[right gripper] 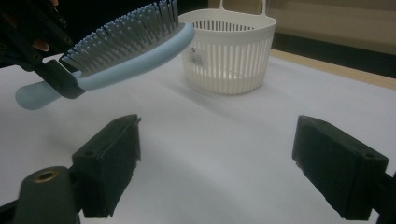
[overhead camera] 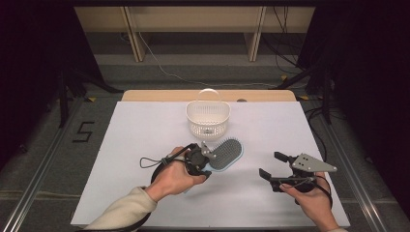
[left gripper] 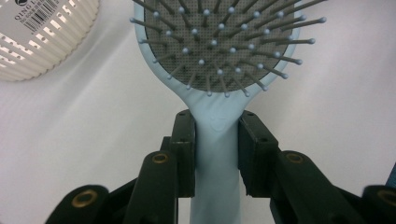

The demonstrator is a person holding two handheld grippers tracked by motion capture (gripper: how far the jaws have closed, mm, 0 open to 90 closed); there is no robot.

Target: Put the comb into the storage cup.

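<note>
Left gripper (left gripper: 217, 140) clamped a hairbrush (left gripper: 219, 51) handle near the basket (overhead camera: 208, 118); right gripper (right gripper: 217, 158) gaped empty farther off.

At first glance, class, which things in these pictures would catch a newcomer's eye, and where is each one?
The light blue hairbrush stands out first, raised above the middle of the white table, its handle clamped in the left gripper. Just beyond it stands a white slatted basket near the far edge. The right gripper hovers open and holds nothing at the near right.
</note>
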